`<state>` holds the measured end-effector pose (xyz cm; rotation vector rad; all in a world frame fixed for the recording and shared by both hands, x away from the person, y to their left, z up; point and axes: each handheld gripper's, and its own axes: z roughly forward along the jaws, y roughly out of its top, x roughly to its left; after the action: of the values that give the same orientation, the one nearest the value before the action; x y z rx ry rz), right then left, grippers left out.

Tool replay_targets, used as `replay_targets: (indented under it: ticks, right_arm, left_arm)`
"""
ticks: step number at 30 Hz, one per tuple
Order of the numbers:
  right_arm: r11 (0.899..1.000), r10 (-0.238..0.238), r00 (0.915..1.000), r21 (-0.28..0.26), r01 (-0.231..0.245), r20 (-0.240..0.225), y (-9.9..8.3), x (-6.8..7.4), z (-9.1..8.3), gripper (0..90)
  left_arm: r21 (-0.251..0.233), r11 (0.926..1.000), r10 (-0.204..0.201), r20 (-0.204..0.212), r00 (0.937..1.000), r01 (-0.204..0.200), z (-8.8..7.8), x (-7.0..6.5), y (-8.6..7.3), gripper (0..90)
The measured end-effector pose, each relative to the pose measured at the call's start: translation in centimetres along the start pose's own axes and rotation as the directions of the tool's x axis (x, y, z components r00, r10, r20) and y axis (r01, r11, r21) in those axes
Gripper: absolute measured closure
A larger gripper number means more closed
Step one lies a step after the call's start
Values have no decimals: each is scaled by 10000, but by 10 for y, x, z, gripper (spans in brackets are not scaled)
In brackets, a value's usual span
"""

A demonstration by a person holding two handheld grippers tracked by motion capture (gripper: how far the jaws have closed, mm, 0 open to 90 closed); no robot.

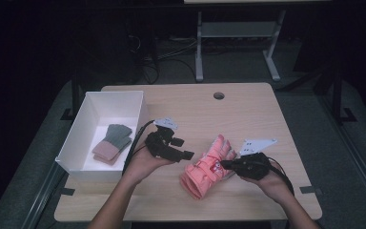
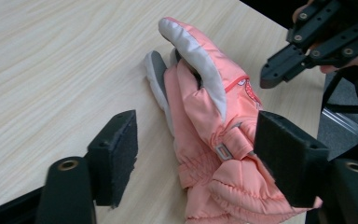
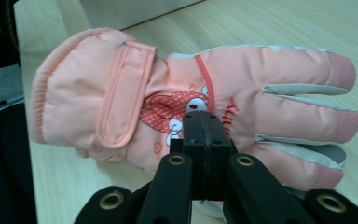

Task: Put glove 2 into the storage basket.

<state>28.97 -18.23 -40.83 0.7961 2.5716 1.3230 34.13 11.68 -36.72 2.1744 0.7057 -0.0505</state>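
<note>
Pink glove [image 3: 177, 98], puffy, quilted, ribbed cuff

Readable text: none anywhere.
Padded salmon-pink ski glove [image 3: 186, 93]: red lettering beside its polka-dot heart picture, half hidden behind black jaws, too blurred to read.

Table [image 1: 248, 102]: pale wood-grain top with rounded corners.
Cable hole [image 1: 218, 95]: round, in the table near its far edge, well beyond the pink glove.
White box [image 1: 93, 167]: on the table, left of the pink glove.
Pink glove [image 1: 205, 169]: on the table near its front edge, fingers pointing away.
</note>
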Motion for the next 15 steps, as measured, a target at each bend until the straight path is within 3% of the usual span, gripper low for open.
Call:
replay_targets:
  ticks: [6, 15]
  right_arm:
    - [9998, 19, 9999, -190, -16, 127, 2, -3, 0, 900]
    - [9966, 176, 9998, 806, -186, 131, -4, -4, 26, 900]
  left_arm:
    - [58, 10000, 20, 27, 10000, -20, 1, 2, -1, 261]
    - [105, 9999, 79, 55, 10000, -79, 4, 1, 0, 247]
